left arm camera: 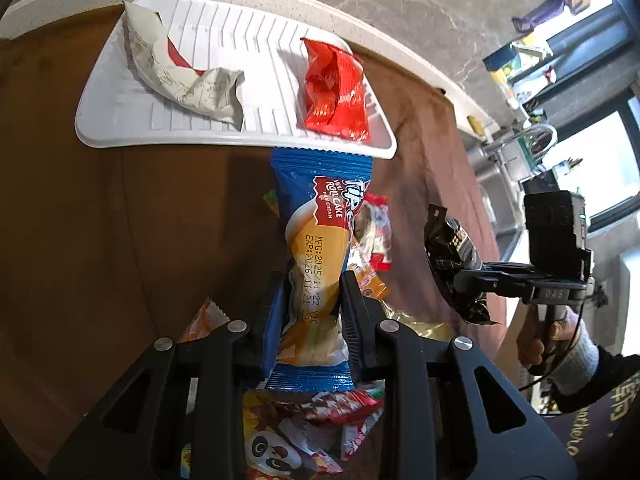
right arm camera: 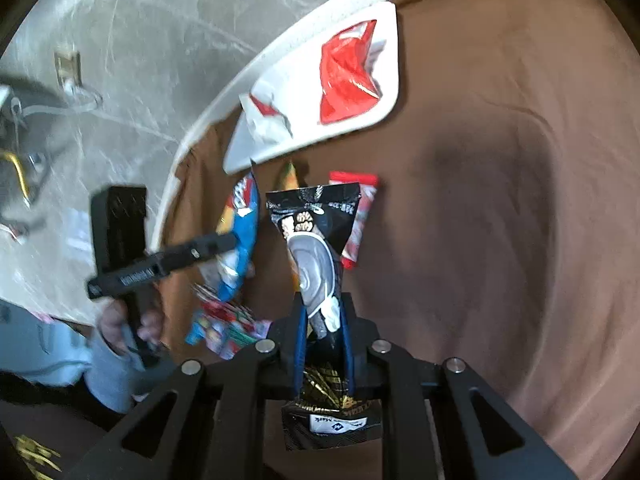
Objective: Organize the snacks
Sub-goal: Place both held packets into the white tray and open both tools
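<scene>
Left wrist view: our left gripper (left arm camera: 314,300) is clamped on the blue cake pack (left arm camera: 316,240), just short of the white tray (left arm camera: 100,120); our right gripper (right arm camera: 322,320) pinches the black packet (right arm camera: 314,232). We should clear the rim, then release on bare ribs between the wrappers.

roll cake pack (left arm camera: 316,256): brand name partly hidden where the wrapper curls over
panda snack (left arm camera: 276,452): cut off by the bottom edge and the gripper frame
black packet (right arm camera: 316,248): small print way too tiny to read
left gripper (right arm camera: 230,242): motion-blurred in the right wrist view
</scene>
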Action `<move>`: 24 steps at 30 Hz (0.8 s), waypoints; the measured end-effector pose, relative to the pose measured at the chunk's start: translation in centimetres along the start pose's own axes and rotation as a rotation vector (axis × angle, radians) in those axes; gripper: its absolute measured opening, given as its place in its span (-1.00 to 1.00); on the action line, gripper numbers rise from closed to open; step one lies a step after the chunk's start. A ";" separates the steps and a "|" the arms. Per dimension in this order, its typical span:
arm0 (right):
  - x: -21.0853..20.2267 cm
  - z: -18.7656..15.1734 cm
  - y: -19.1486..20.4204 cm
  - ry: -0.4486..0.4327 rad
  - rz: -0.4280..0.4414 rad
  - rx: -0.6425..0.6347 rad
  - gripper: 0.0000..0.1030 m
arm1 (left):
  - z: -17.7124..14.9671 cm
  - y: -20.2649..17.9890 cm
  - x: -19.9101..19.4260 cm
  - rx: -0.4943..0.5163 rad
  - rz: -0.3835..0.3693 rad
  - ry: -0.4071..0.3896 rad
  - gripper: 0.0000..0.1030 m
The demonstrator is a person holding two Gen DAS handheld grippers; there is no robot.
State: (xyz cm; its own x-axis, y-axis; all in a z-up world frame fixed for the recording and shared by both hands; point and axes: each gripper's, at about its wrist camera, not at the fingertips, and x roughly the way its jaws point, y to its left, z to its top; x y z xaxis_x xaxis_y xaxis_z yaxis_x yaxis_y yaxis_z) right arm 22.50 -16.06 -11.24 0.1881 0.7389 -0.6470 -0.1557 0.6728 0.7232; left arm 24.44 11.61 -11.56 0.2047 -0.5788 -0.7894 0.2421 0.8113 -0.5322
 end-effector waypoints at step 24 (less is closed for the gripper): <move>4.2 13.2 3.4 -0.104 0.220 0.072 -0.67 | 9.7 10.8 -5.0 -0.342 -0.007 -0.260 -0.51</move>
State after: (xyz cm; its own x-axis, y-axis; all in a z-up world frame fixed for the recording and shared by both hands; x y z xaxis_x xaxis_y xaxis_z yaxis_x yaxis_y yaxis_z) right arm 35.53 -11.13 -8.32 0.2568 0.8572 -0.4464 -0.1351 0.4892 0.8616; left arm 35.24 22.44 -10.34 0.4473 -0.5507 -0.7048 -0.0745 0.7623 -0.6429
